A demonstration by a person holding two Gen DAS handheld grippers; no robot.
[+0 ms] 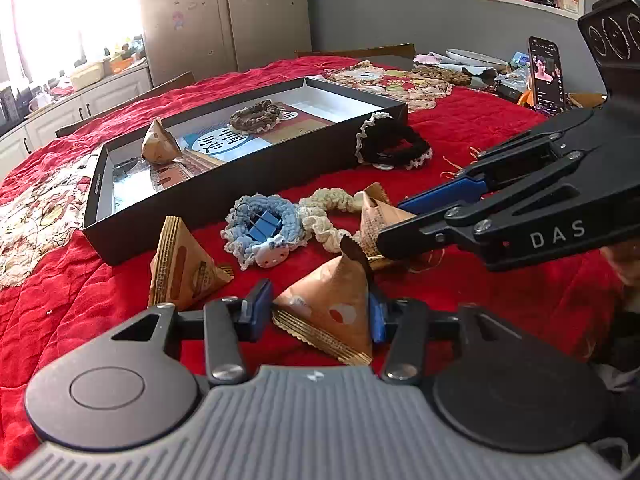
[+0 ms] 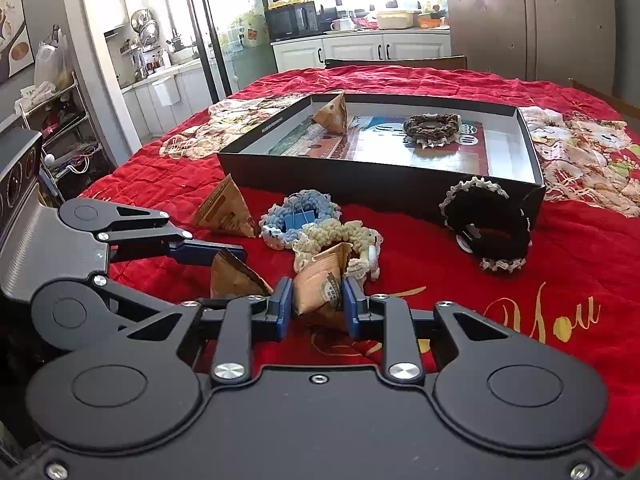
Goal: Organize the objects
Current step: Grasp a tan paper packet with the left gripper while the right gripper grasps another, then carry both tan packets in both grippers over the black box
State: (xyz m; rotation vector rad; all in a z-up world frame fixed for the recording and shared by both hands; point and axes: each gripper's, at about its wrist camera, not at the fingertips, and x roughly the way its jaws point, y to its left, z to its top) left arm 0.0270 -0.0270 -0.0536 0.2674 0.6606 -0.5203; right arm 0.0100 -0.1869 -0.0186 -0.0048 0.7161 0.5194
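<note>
A black shallow box [image 1: 224,184] [image 2: 372,182] lies on the red cloth and holds a brown packet [image 1: 159,145] [image 2: 333,114] and a brown scrunchie [image 1: 256,115] [image 2: 432,125]. My left gripper [image 1: 318,314] is around a brown triangular packet [image 1: 332,308], its pads touching both sides. My right gripper [image 2: 316,304] is shut on another brown packet [image 2: 320,292] [image 1: 376,216]. A third loose packet [image 1: 184,268] [image 2: 224,210], a blue scrunchie with a binder clip [image 1: 260,228] [image 2: 298,216], a cream scrunchie [image 1: 328,212] [image 2: 340,236] and a black scrunchie [image 1: 394,144] [image 2: 488,224] lie in front of the box.
A phone [image 1: 545,74] stands upright at the far right among plates and clutter. Patterned mats [image 1: 396,80] [image 2: 584,152] lie beside the box. Wooden chairs [image 2: 396,62] stand at the table's far edge.
</note>
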